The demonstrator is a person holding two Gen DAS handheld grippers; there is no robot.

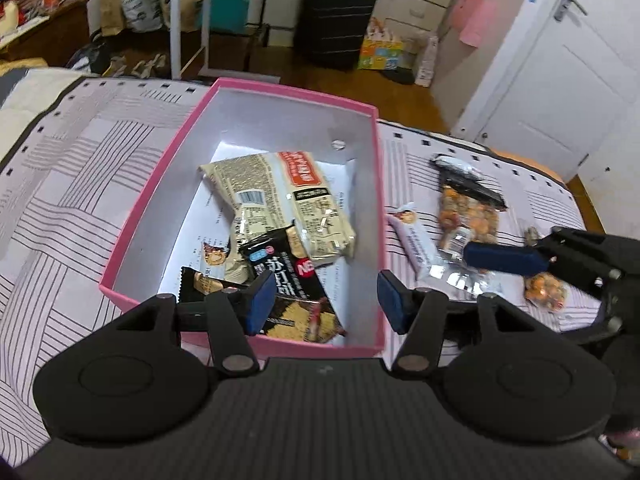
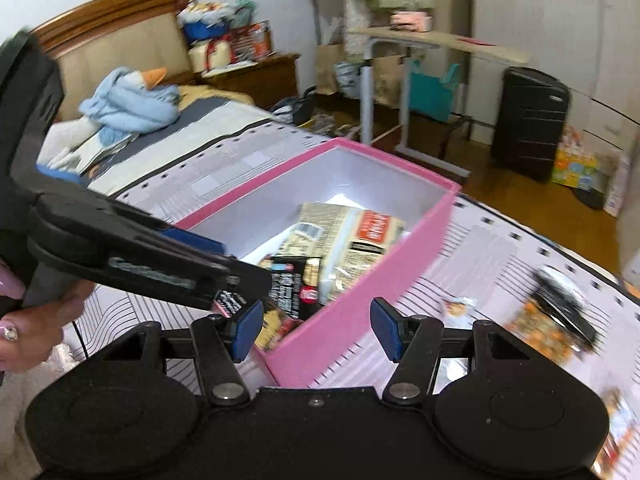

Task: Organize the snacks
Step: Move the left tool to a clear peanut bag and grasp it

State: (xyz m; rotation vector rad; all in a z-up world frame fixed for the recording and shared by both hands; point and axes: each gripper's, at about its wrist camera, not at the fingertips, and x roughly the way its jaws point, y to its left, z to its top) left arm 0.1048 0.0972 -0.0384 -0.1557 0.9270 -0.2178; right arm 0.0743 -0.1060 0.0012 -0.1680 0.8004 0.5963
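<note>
A pink box [image 1: 168, 168] with a white inside sits on the striped bedspread; it also shows in the right wrist view [image 2: 360, 304]. Inside lie a beige snack bag [image 1: 288, 200], a black cracker pack [image 1: 288, 284] and a small dark packet [image 1: 200, 284]. My left gripper [image 1: 326, 300] is open and empty over the box's near end. Right of the box lie a clear bag of orange snacks [image 1: 468, 208], a white bar packet [image 1: 416, 240] and a small orange packet [image 1: 546, 290]. My right gripper [image 2: 316, 330] is open and empty above the box's near corner; in the left wrist view it hovers over the orange snacks [image 1: 508, 260].
The bed [image 1: 72, 168] carries the box and the loose snacks. A black suitcase [image 1: 336, 20], a white door [image 1: 560, 72] and a rolling side table [image 2: 436, 46] stand beyond on the wood floor. A blue plush goose [image 2: 128, 100] lies near the headboard.
</note>
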